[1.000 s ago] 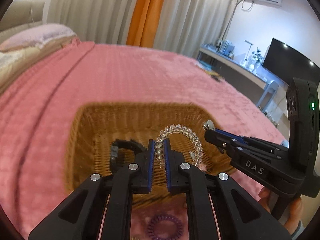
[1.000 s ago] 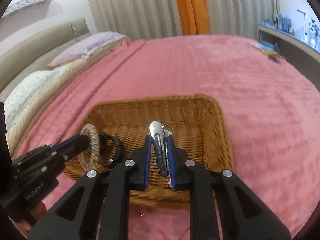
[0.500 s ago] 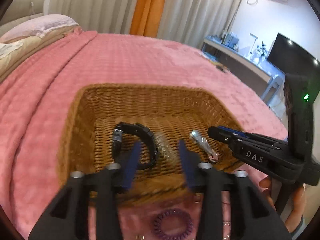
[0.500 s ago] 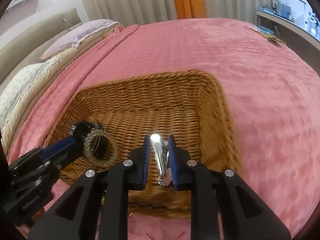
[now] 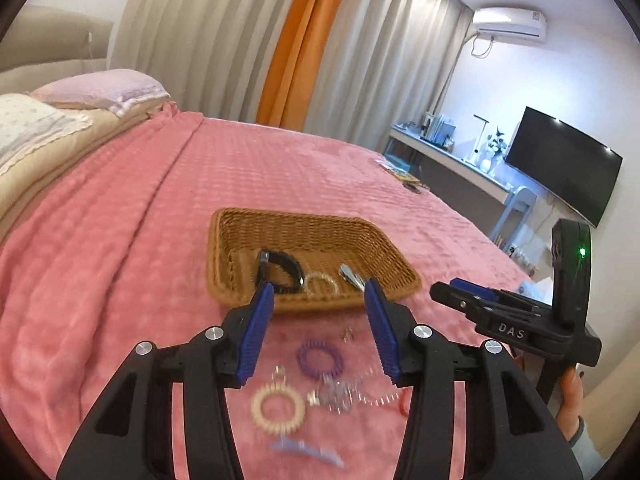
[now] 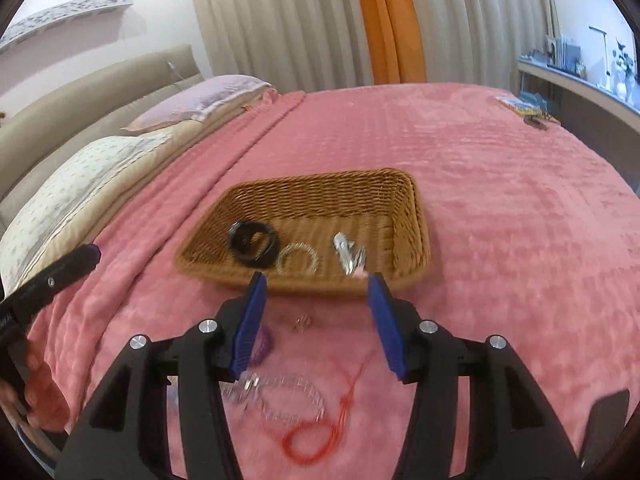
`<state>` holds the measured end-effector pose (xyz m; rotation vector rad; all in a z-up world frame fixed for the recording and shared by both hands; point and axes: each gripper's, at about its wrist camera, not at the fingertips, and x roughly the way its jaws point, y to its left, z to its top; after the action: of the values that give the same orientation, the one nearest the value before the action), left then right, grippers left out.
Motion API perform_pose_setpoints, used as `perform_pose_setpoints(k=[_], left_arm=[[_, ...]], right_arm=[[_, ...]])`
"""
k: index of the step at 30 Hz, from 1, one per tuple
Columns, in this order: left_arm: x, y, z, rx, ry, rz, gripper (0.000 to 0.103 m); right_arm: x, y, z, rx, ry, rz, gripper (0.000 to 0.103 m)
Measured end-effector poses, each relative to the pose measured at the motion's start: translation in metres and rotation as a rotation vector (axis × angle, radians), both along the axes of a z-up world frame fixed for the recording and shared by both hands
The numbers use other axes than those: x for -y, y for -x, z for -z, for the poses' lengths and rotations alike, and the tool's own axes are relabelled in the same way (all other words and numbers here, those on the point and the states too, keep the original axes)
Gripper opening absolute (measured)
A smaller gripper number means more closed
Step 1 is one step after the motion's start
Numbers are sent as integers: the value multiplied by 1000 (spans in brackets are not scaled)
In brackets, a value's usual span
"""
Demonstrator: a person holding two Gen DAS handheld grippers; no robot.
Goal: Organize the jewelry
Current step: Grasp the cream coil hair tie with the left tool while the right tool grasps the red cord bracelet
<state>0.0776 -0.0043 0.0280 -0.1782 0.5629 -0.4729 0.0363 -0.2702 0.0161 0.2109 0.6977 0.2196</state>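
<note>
The wicker basket [image 6: 404,216] sits on the pink bedspread [image 6: 500,184]; inside it, along the near wall, lie a black bracelet [image 6: 253,243], a clear beaded bracelet [image 6: 298,259] just beside it, and a silver hair clip [image 6: 347,254] a little apart to the right; on the bedspread in front of the basket lie a purple coil hair tie [image 5: 320,358], a cream coil hair tie [image 5: 278,406], a small ring [image 6: 303,322], a clear bead string [image 6: 288,394] and a red cord [image 6: 320,436], with a blurred pale blue piece [image 5: 306,450] nearest the left camera; the left tool [image 5: 319,330] hangs above these loose pieces, its blue pads spread wide and holding nothing; the right tool [image 6: 316,322] is likewise spread wide and bare, over the bead string and cord; pillows [image 6: 80,176] lie at the bed's head.
</note>
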Motion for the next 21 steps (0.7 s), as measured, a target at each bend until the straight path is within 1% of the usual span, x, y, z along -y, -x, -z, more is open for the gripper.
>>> perform_pose_setpoints(k=[4,9,14,16,18,21], left_arm=[[-10,25,13,-9,16,-7,46],[-19,32,44,-57,25,-9,46],[-27,16,72,-132,24,-23,46],[-30,6,84,-169,23,-29,46],[-31,-6,96,-224,11,-36,46],[-27,-17,107,-277,-18,-32,46]], right_arm=[[-4,32,12,13,32,2,49],[-6,46,46,-59,25,3,49],[-9,51,75,-141,18,18,49],[-10,50,84,-178,23,23,44],[-11,47,90,-200,19,21,43],[-14,46,95,-216,24,17,41]])
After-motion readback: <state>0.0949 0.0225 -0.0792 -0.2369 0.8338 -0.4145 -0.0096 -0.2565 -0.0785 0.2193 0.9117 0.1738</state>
